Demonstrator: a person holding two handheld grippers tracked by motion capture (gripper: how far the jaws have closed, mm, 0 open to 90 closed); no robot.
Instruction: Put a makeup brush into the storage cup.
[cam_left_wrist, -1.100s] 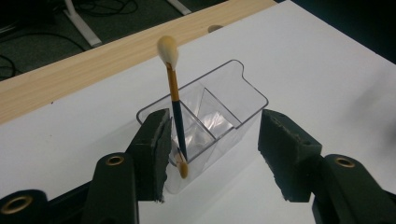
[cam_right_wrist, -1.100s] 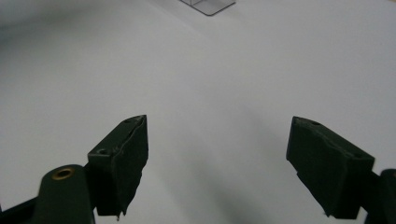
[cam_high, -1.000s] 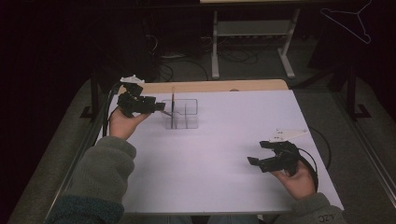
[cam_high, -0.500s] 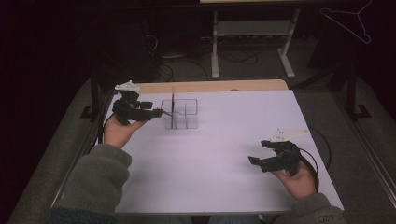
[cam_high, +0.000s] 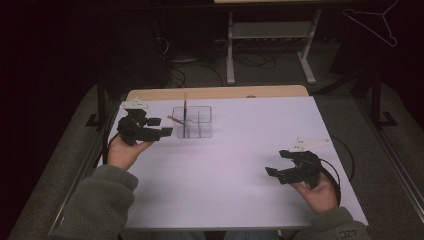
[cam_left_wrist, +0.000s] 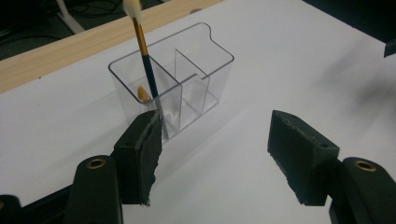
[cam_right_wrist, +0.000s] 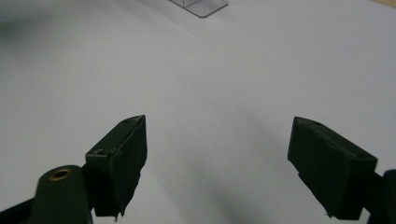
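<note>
The left gripper (cam_high: 165, 126) sat just to the left of the clear organizer (cam_high: 192, 121) in the high view, jaws spread and nothing between them — they had just been opening. From the left gripper view, those two black jaws stood wide apart over bare white table (cam_left_wrist: 289, 60), with the clear organizer (cam_left_wrist: 187, 84) right ahead, close to the left jaw but not touched. And there it was: the brush (cam_left_wrist: 145, 65), standing tilted in the near-left compartment, dark handle down, gold band above it, pale tip poking well over the rim. A small yellowish bit lay at the bottom of that same compartment; what it was could not be told. In the high view the brush (cam_high: 185, 112) rose upright out of the organizer's left side, near the far wooden edge (cam_high: 215, 92) of the table.

Over on the other side, the right gripper (cam_high: 275, 172) rested well apart from all that, near the front right of the white table (cam_high: 240, 160), held in the person's hand. The right gripper view showed its jaws wide as well, nothing in them, plain white surface beneath, and a corner of the organizer (cam_right_wrist: 201, 7) far off at the top
</note>
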